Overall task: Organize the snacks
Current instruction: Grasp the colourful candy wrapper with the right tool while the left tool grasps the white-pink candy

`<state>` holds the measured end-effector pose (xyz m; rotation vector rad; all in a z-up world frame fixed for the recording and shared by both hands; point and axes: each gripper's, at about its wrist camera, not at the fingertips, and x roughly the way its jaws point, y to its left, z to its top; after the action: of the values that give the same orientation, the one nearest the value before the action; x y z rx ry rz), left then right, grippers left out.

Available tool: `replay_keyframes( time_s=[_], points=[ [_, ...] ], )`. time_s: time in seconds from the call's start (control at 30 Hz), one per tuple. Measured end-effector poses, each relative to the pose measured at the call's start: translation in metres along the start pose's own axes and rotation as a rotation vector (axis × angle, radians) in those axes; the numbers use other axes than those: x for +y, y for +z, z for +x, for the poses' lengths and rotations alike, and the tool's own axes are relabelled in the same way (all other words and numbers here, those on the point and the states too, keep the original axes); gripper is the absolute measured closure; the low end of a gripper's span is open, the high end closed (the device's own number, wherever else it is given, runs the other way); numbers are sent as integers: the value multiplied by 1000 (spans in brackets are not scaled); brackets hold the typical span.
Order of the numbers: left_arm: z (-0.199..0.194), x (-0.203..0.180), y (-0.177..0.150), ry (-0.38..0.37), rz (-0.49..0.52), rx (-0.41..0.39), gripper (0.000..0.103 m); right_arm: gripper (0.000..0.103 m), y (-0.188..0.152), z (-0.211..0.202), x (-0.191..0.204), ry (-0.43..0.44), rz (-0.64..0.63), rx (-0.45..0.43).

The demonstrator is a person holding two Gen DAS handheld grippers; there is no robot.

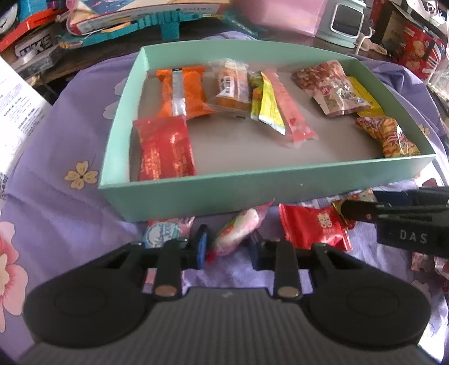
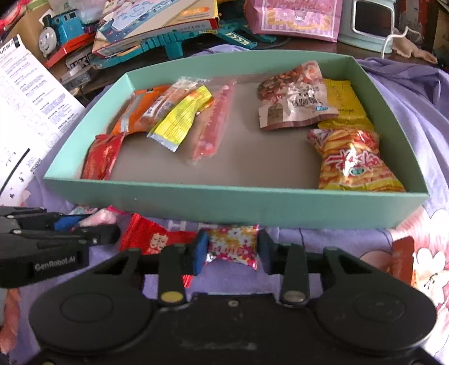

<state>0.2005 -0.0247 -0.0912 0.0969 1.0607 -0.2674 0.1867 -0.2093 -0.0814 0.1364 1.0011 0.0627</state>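
Note:
A mint green box (image 1: 252, 193) (image 2: 224, 202) on a purple floral cloth holds several snack packets, among them a red one (image 1: 165, 148) and a chips bag (image 2: 350, 160). In front of its near wall, my left gripper (image 1: 228, 244) is shut on a pink, white and green packet (image 1: 238, 233); in the right wrist view this left gripper (image 2: 89, 224) is at the left edge. My right gripper (image 2: 233, 251) is shut on a small floral candy packet (image 2: 233, 245), and the left wrist view shows the right gripper (image 1: 362, 202) at its right side. A red packet (image 1: 314, 227) (image 2: 148, 238) lies between the two grippers.
A blue-and-white packet (image 1: 160, 233) lies left of my left gripper. Behind the box are a toy train (image 2: 59, 28), teal track pieces (image 2: 174, 42), a pink bag (image 2: 294, 16) and a pale appliance (image 2: 370, 25). A printed sheet (image 2: 33, 98) lies at the left.

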Motion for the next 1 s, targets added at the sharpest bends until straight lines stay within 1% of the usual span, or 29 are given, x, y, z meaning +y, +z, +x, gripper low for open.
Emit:
replay_keyframes(
  time_s=[0.13, 0.23, 0.33, 0.5, 0.6, 0.67, 0.9, 0.97, 1.0],
  points=[
    [-6, 2, -5, -10, -7, 11, 85, 67, -8, -6, 0, 4, -6, 3],
    [-11, 3, -7, -13, -24, 14, 87, 67, -12, -11, -1, 11, 11, 6],
    [-13, 3, -11, -9, -22, 21, 87, 67, -16, -14, -1, 13, 10, 13],
    [-21, 0, -17, -52, 6, 38, 87, 67, -24, -21, 0, 38, -10, 35],
    [-20, -4, -17, -37, 37, 32, 87, 67, -28, -22, 4, 31, -46, 34],
    [-16, -6, -13, -27, 31, 27, 84, 67, -27, -22, 4, 28, -43, 32],
    [-4, -13, -3, -16, 46, 25, 82, 62, -30, -23, 10, 19, -69, 16],
    [-4, -13, -3, -16, 44, 24, 89, 61, -32, -22, 12, 12, -81, 11],
    [-4, -13, -3, -16, 43, 24, 89, 62, -33, -22, 13, 9, -88, 8]
  ],
)
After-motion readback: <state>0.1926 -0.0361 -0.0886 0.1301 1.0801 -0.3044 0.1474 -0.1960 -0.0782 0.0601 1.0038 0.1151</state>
